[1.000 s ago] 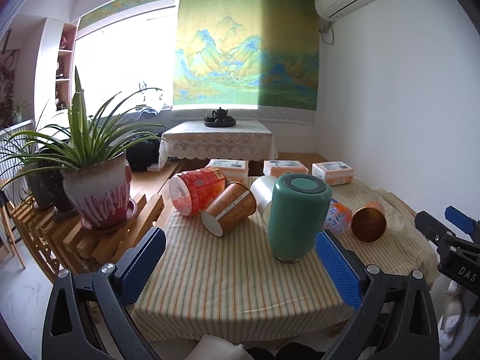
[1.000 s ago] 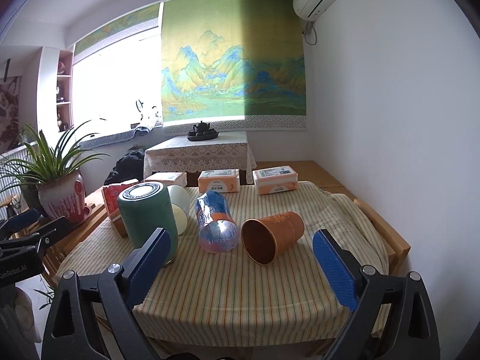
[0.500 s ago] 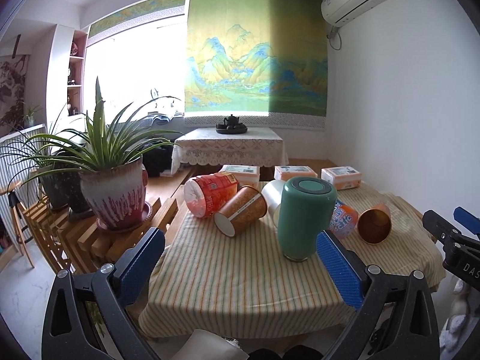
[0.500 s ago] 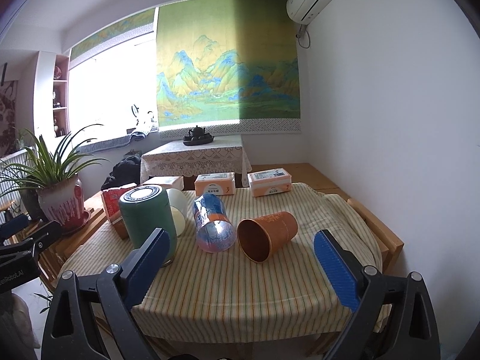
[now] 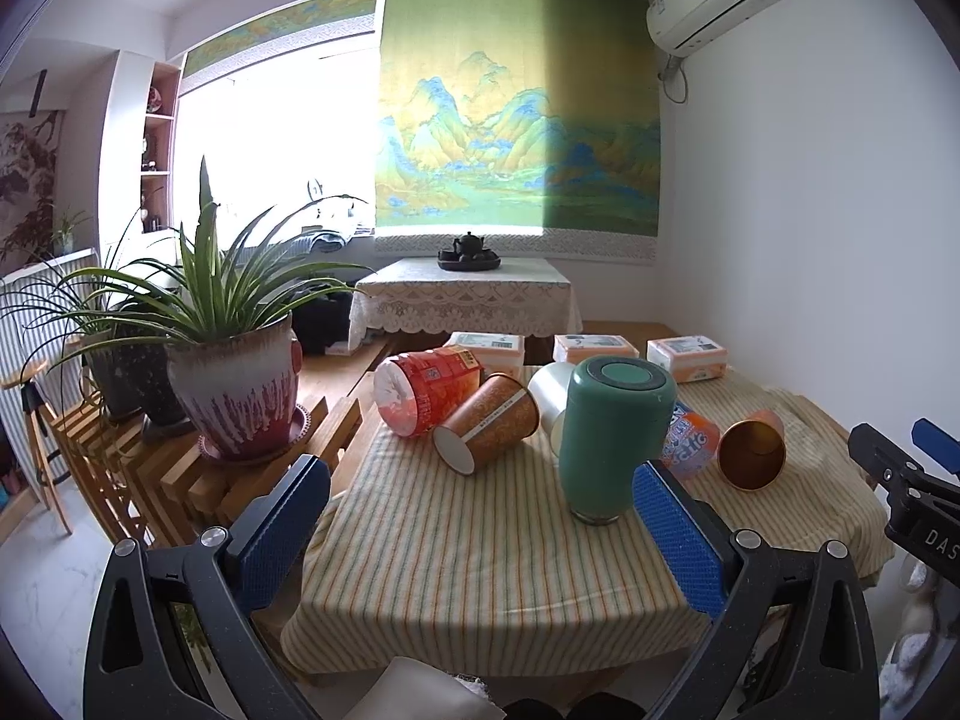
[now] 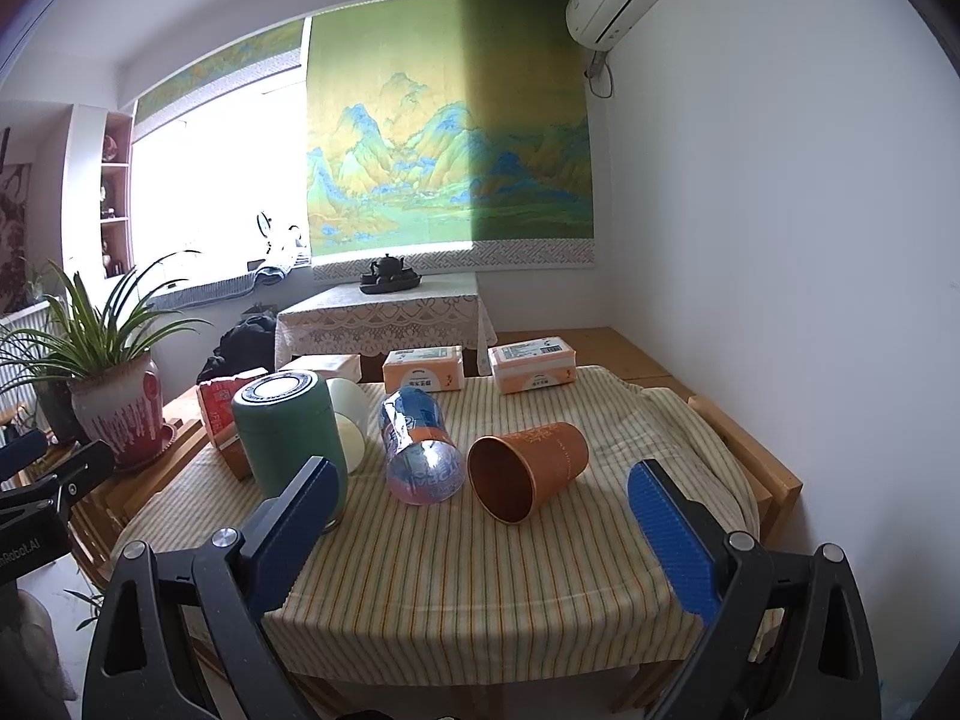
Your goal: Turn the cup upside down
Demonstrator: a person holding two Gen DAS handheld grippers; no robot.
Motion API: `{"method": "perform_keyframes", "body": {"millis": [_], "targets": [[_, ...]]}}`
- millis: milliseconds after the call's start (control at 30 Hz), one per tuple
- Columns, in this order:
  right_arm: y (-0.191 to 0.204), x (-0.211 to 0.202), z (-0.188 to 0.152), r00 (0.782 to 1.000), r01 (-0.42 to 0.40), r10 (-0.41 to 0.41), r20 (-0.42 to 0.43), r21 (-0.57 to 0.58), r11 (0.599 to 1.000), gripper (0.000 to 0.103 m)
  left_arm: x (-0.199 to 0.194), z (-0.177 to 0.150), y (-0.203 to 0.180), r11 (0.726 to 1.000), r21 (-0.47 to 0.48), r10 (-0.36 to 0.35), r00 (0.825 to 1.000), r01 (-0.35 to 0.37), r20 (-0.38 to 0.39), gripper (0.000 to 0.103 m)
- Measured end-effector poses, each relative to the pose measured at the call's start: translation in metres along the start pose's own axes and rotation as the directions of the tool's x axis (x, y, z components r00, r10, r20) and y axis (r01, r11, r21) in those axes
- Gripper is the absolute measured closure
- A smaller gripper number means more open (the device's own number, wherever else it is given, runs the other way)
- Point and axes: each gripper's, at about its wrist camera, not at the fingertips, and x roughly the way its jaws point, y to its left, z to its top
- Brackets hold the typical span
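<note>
**Both grippers spread wide, cups lying on striped cloth**

Left gripper [image 5: 480,510] held short of the near table edge, jaws wide apart, nothing between the blue pads. Right gripper [image 6: 480,510] likewise spread and empty, hovering above the near edge of the striped tablecloth [image 6: 480,576].

On the cloth: green cup [image 5: 612,432] standing upside down, base uppermost, mouth flat on the fabric. Just left of it, patterned brown paper cup [image 5: 489,423] lying on its side, white mouth turned toward the left camera. Behind that, red snack tub [image 5: 423,390] tipped over, touching the paper cup. Between the two, pale white cup [image 5: 549,396] on its side, partly hidden. To the right, blue-and-orange bottle [image 6: 420,450] lying down, then orange cup [image 6: 528,468] on its side, open mouth facing the right camera, close by the bottle.

Along the far edge, three tissue packs [image 6: 423,369]. Off the table's left side, potted plant [image 5: 234,384] on a wooden rack.
</note>
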Motion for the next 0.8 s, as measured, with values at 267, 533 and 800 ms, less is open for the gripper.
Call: {"method": "perform_keyframes", "body": {"millis": [267, 533, 800], "targets": [[-0.0007, -0.0011, -0.0004, 1.000, 0.001, -0.001, 0.005, 0.000, 1.000, 0.007, -0.0013, 0.0004, 0.0002, 1.000, -0.003, 0.005, 1.000, -0.004, 0.007, 0.001], [-0.0009, -0.0013, -0.0007, 1.000, 0.000, 0.000, 0.005, 0.000, 1.000, 0.007, -0.0032, 0.0008, -0.0010, 1.000, -0.001, 0.005, 1.000, -0.005, 0.013, 0.001], [0.0005, -0.0016, -0.0018, 1.000, 0.000, 0.000, 0.006, 0.001, 1.000, 0.007, -0.0025, 0.0018, 0.0005, 1.000, -0.008, 0.006, 1.000, -0.006, 0.015, 0.001]]}}
